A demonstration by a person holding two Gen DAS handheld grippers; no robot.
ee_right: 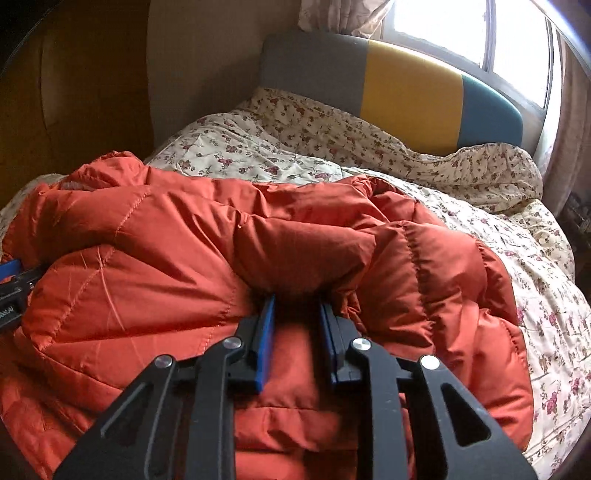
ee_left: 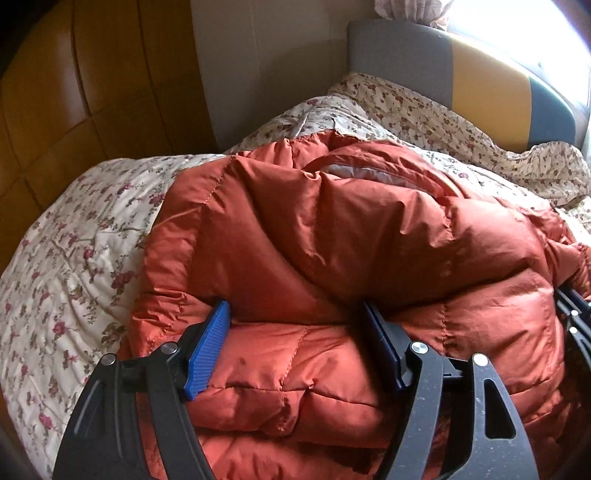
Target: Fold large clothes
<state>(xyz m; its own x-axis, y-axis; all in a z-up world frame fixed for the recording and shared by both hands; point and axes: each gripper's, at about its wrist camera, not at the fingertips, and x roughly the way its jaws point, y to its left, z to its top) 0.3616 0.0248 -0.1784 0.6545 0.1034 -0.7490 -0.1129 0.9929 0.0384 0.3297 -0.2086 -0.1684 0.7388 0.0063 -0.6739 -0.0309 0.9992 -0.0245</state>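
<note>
An orange quilted down jacket [ee_left: 332, 229] lies bunched on the bed, with a puffy fold draped over its lower layer. It also fills the right wrist view [ee_right: 221, 236]. My left gripper [ee_left: 295, 314] is open wide, its blue pads [ee_left: 207, 350] pushed under the upper fold, with fabric between them. My right gripper [ee_right: 297, 306] is partly open, its blue fingertips [ee_right: 266, 325] tucked under the same fold, orange fabric in the gap. The left gripper's edge shows at the left of the right wrist view [ee_right: 11, 280]. Fingertip ends are hidden by the jacket.
The bed has a cream floral quilt [ee_left: 66, 266], rumpled toward the head [ee_right: 332, 147]. A grey, yellow and teal headboard [ee_right: 406, 85] stands behind, under a bright window [ee_right: 461, 29]. A brown wooden wardrobe [ee_left: 74, 92] is on the left.
</note>
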